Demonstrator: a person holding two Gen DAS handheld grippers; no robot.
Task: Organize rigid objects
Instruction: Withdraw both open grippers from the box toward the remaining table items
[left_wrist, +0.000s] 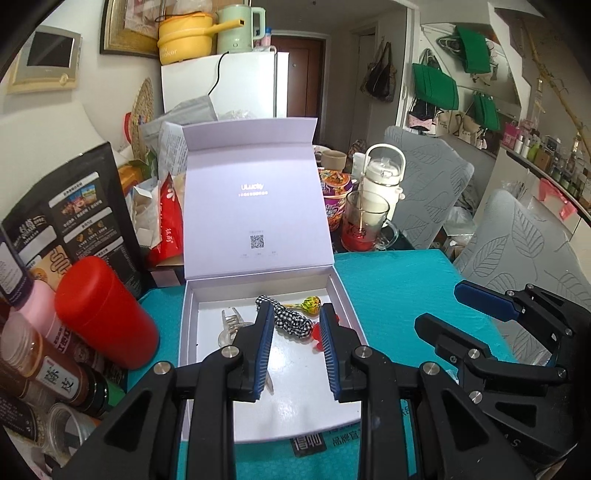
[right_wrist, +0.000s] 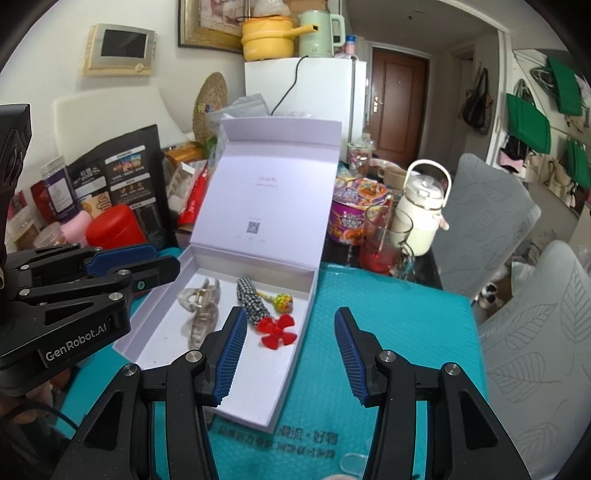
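Note:
A white box (left_wrist: 345, 295) (right_wrist: 291, 365) with its lid upright lies on a teal mat. Inside lie a clear hair claw (right_wrist: 201, 308) (left_wrist: 231, 325), a black-and-white checkered scrunchie (right_wrist: 251, 299) (left_wrist: 291, 317), a lollipop (right_wrist: 280, 301) (left_wrist: 308, 305) and a red propeller toy (right_wrist: 277, 330) (left_wrist: 317, 334). My left gripper (left_wrist: 297, 317) is open and empty above the box's middle. My right gripper (right_wrist: 290, 321) is open and empty over the box's right wall; it also shows in the left wrist view (left_wrist: 439, 306).
The teal mat (left_wrist: 399, 280) (right_wrist: 399, 332) extends right of the box. A red canister (left_wrist: 103, 314) and spice jars (left_wrist: 55, 373) stand left. A noodle cup (right_wrist: 354, 210), glass mug (right_wrist: 386, 243) and white kettle (right_wrist: 421, 210) stand behind. Two grey chairs (right_wrist: 535, 332) sit right.

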